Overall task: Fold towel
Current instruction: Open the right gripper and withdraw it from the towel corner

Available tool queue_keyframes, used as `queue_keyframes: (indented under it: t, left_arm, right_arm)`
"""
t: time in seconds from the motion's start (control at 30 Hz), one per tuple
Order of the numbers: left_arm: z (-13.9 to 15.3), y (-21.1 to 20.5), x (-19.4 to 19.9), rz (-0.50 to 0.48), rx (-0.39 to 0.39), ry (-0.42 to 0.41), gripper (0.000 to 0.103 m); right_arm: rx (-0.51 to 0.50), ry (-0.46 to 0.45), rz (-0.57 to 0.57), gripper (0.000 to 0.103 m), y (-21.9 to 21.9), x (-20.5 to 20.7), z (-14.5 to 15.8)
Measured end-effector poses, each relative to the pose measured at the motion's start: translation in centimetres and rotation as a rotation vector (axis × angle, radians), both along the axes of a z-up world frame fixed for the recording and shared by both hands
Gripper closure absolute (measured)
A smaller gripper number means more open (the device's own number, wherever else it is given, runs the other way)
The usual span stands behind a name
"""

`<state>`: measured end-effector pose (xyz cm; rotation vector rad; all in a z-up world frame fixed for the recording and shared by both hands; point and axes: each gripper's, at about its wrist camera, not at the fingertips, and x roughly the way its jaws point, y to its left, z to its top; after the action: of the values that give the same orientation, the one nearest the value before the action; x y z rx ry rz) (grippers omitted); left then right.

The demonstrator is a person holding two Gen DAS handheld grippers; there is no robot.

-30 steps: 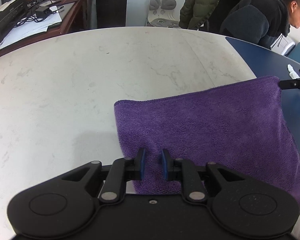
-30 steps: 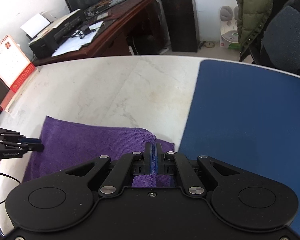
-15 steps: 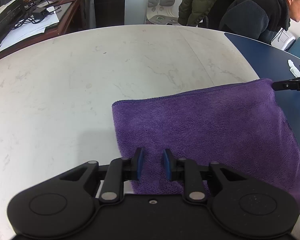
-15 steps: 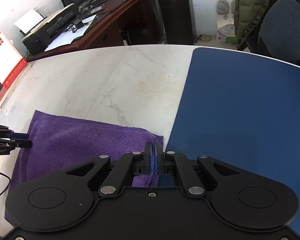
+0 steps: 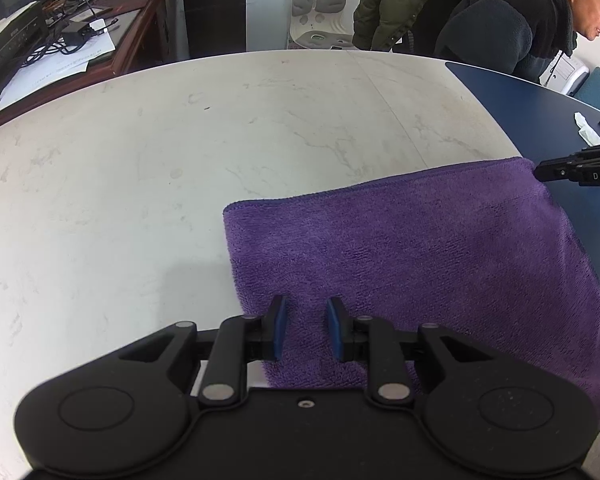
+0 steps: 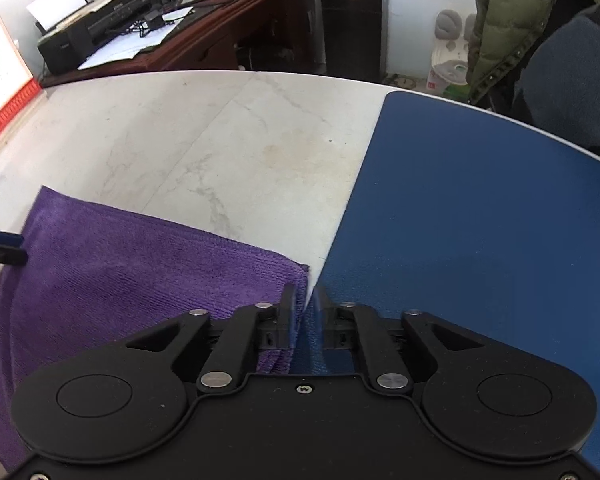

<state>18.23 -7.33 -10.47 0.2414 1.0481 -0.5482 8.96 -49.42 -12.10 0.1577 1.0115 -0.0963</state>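
Black tool, blue pads, silver rivets

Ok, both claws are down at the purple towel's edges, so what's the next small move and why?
Probably lift both claws clear of the purple towel. It lies flat and already doubled on the table. The left claw stands open over it, and the right claw is opening at the towel's right edge, no longer pinching it.

The right gripper points down at the purple towel's near corner, its jaws opening, the towel's edge just inside the gap. The towel lies flat on the white marble table, beside a blue mat. The left gripper (only its tip shows) reaches the towel's far side.
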Motion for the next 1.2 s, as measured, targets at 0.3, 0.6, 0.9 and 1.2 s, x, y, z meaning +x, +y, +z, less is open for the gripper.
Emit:
queue_keyframes:
  t: [0.3,0.6,0.9,1.2]
  left_arm:
    - [2.2,0.7,-1.0,-0.005,-0.002,-0.043,0.082]
    - [6.2,-8.4,0.0,-0.306,-0.043,-0.169,0.082]
    - [1.1,-17.7,1.5,-0.582,-0.020,-0.162,0.082]
    - [-2.1,-22.2,2.1,-0.718,-0.008,-0.180,0.082]
  right_arm:
    - [-0.005,-0.072,-0.056,0.083,-0.1,-3.6,3.9]
    - [0.119,-0.170,-0.035,0.083,3.8,-9.9,7.0]
    - [0.149,-0.168,-0.016,0.083,5.7,-10.4,6.9]
    - [0.203,-0.113,-0.114,0.083,4.9,-12.6,5.5]
